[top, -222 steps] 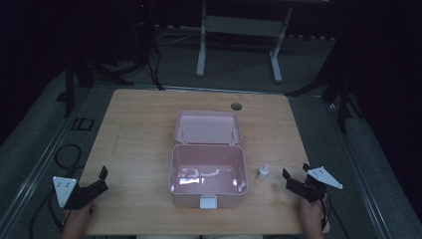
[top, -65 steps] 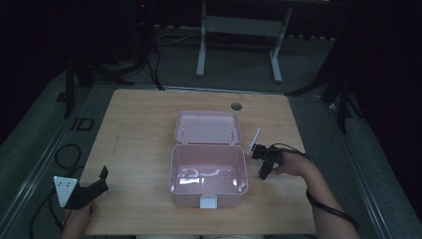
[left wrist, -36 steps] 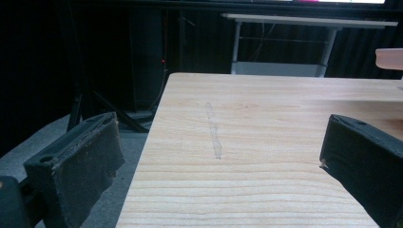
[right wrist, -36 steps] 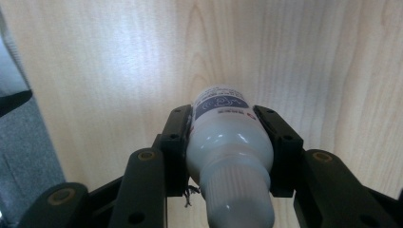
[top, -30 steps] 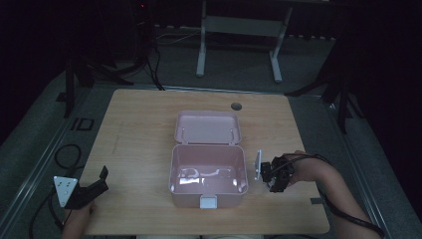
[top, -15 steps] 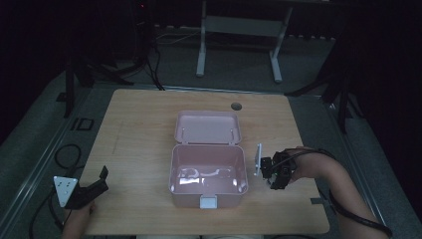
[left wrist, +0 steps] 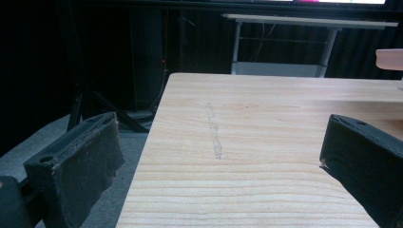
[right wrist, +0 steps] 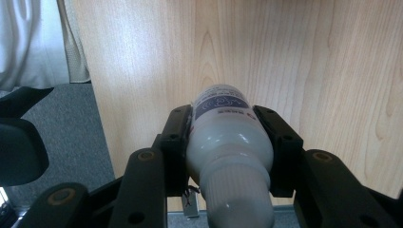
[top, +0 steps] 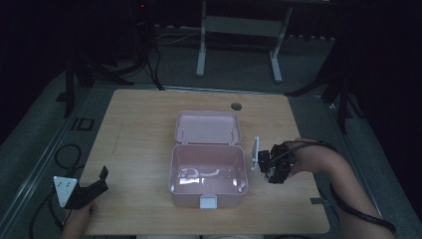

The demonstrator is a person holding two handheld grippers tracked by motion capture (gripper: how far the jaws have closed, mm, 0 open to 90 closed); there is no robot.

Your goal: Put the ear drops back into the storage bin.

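Observation:
An open pink box (top: 172,169) stands mid-table, its lid (top: 207,127) folded back. Just right of it my right gripper (top: 271,167) hangs above the wood. In the right gripper view that gripper (right wrist: 223,118) is shut on a small white bottle (right wrist: 228,142) with a blue label; the pads press both its sides and its ribbed cap points toward the camera. At the table's front left corner my left gripper (top: 99,180) rests. Its jaws stand wide apart in the left gripper view, with my left gripper (left wrist: 218,156) open over bare wood.
A round hole (top: 236,106) pierces the tabletop behind the box. A metal stand (top: 239,30) and cables lie on the floor beyond the far edge. Pale cloth (right wrist: 33,42) hangs past the table edge in the right gripper view.
The right gripper came in from the table's right front to the bottle standing beside the box, shut on it, and has since risen a little with it. The left gripper stayed put.

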